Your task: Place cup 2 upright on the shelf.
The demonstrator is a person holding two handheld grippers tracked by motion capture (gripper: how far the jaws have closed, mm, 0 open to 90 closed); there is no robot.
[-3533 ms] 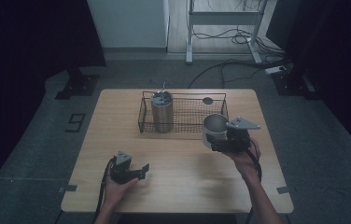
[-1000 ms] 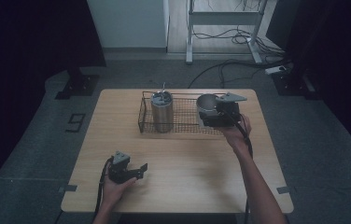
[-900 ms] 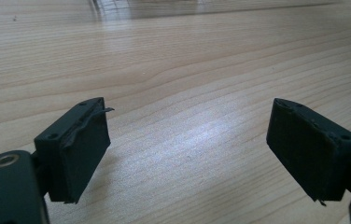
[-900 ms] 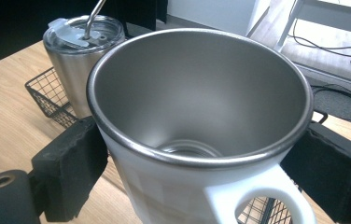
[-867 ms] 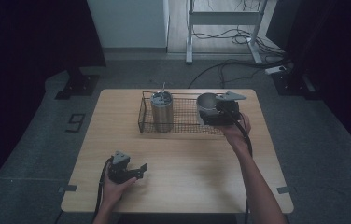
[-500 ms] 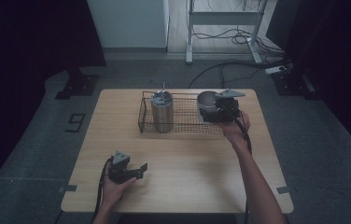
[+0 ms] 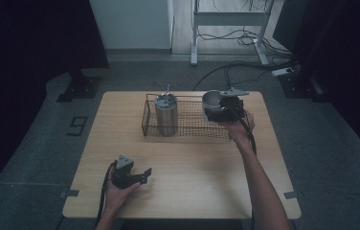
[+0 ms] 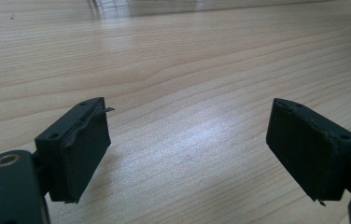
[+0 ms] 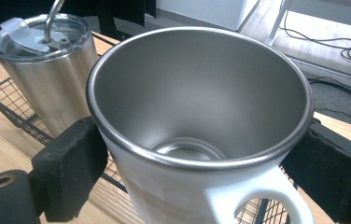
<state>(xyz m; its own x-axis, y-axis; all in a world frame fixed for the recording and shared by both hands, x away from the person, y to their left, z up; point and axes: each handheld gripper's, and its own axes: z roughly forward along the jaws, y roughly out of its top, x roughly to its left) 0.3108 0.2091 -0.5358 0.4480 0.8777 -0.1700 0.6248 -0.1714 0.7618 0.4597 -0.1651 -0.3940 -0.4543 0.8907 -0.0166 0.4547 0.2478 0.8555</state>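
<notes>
The right tool [image 7: 216, 109] is gripping a mug [image 9: 197, 135] with a white outside, a steel inside and a white handle. Its two black jaws are pressing against the mug's sides, one on each side, just under the rim. In the right gripper view the handle is pointing toward the camera and the mug is standing upright, with its open mouth facing up.

In the high view the right tool is holding the mug at the right end of the wire basket [image 7: 187, 125], which is sitting at the far part of the wooden counter [image 7: 192, 177]. Whether the mug's bottom is touching the basket floor I cannot tell.

A steel tumbler [image 7: 166, 114] with a clear lid and a metal straw is standing upright in the left part of the same basket, well apart from the mug in the high view.

The left tool [image 7: 145, 173] is resting low at the near left part of the counter, in the person's left hand. Its jaws are standing wide apart, with bare wood between them.
</notes>
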